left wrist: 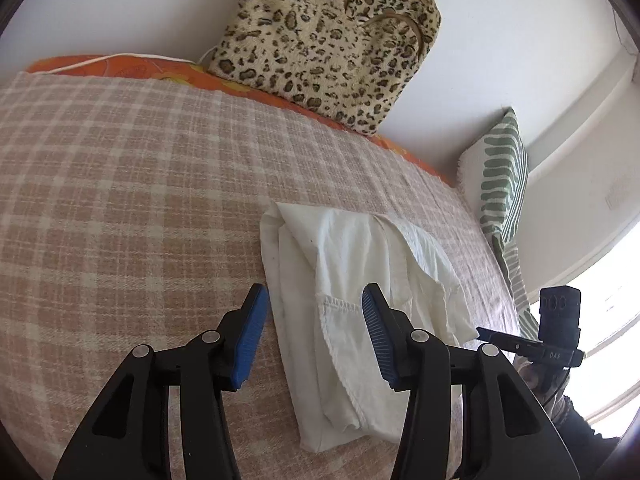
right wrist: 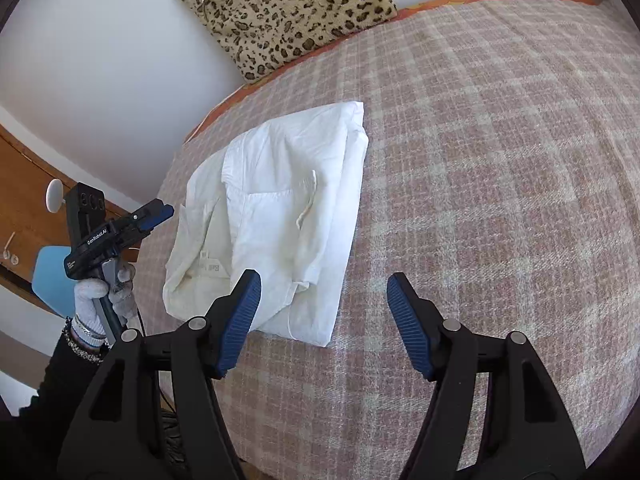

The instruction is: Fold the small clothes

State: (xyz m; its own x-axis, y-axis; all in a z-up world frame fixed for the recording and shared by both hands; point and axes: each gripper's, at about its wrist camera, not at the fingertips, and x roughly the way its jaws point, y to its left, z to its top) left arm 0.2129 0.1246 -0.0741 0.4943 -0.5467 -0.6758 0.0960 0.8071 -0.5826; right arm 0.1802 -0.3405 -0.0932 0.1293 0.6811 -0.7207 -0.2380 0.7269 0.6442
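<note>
A white garment (left wrist: 360,280) lies folded into a long strip on the pink plaid blanket (left wrist: 120,180). It also shows in the right wrist view (right wrist: 280,216). My left gripper (left wrist: 314,300) is open and empty, hovering over the garment's near end. My right gripper (right wrist: 324,284) is open and empty, above the garment's near edge. The other gripper shows at the side of each view, the right one (left wrist: 486,332) and the left one (right wrist: 162,210), held in a gloved hand.
A leopard-print cushion (left wrist: 320,40) leans on the white wall at the back. A green striped pillow (left wrist: 500,184) stands at the bed's right end. Wooden furniture (right wrist: 24,200) and a blue chair (right wrist: 52,276) are beside the bed.
</note>
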